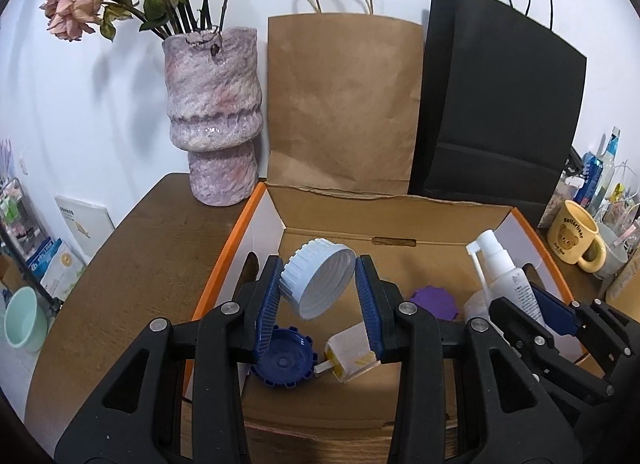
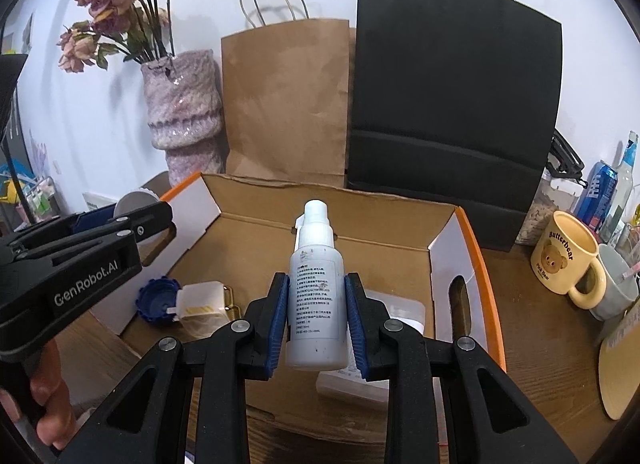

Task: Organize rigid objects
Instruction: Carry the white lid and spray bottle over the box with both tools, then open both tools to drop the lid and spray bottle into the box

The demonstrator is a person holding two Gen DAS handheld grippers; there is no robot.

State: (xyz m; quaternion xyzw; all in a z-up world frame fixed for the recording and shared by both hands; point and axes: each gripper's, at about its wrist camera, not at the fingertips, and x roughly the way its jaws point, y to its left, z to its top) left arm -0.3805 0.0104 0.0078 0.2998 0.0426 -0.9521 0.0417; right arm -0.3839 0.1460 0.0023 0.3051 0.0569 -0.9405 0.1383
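The cardboard box (image 1: 400, 220) with the orange rim is the landmark here, open-topped and sitting on the wooden table (image 1: 132, 264). Above its left half, the left gripper (image 1: 318, 284) pinches a white ribbed jar lid (image 1: 316, 278) by its rim, the lid tilted so its threaded inside faces the camera. Above the box's right half, the right gripper (image 2: 316, 316) clamps a white spray bottle (image 2: 316, 288) around its labelled body, nozzle pointing away toward the box's far wall.

Already on the box floor: a blue cap (image 1: 282, 360) and a small white-and-yellow plug-like piece (image 1: 352, 358) at the near left, a purple lid (image 1: 434, 300) toward the middle, and a clear plastic case (image 2: 384, 320) at the near right, under the bottle.

The step in hand looks like lowering both items into the box. To do it well, I would bring each one close to the floor before letting go, since a tilted lid released high is likely to roll or bounce. The empty floor toward the far wall seems the best landing place. Laying the bottle on its side beside the case, not on top of it, should keep it from sliding.
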